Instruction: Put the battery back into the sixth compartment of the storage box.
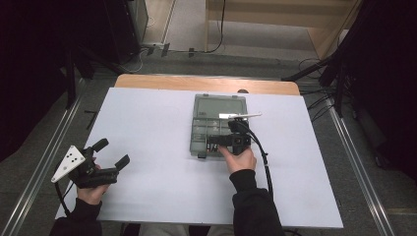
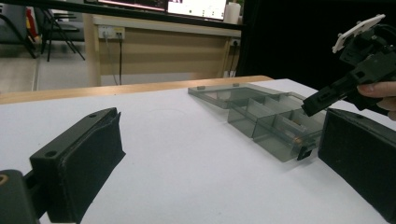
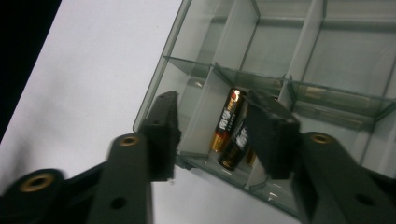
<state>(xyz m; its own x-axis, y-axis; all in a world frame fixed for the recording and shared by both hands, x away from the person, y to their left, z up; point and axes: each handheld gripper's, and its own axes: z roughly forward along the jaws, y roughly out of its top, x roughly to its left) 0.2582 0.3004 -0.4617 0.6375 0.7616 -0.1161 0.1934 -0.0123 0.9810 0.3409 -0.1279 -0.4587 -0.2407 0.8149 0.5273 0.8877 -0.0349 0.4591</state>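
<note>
Two batteries (image 3: 229, 128) lie side by side in a near-edge compartment of the smoky plastic organizer box (image 1: 218, 125), which sits lid-open near the table's middle, toward the far edge. Right gripper (image 1: 222, 141) hovers over that compartment, jaws spread, straddling the cell wall and the batteries but pinching nothing. Left gripper (image 1: 112, 153) idles near the table's front-left corner, jaws spread, empty. Step in hand, likely: reaching for a battery. Next move calls for lowering, centring on one cell, then closing.

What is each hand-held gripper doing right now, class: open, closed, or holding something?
Left hand-held gripper: open, holding nothing, above the white table.
Right hand-held gripper: open over the grey compartment box, jaws around the batteries, not yet clamped.
</note>
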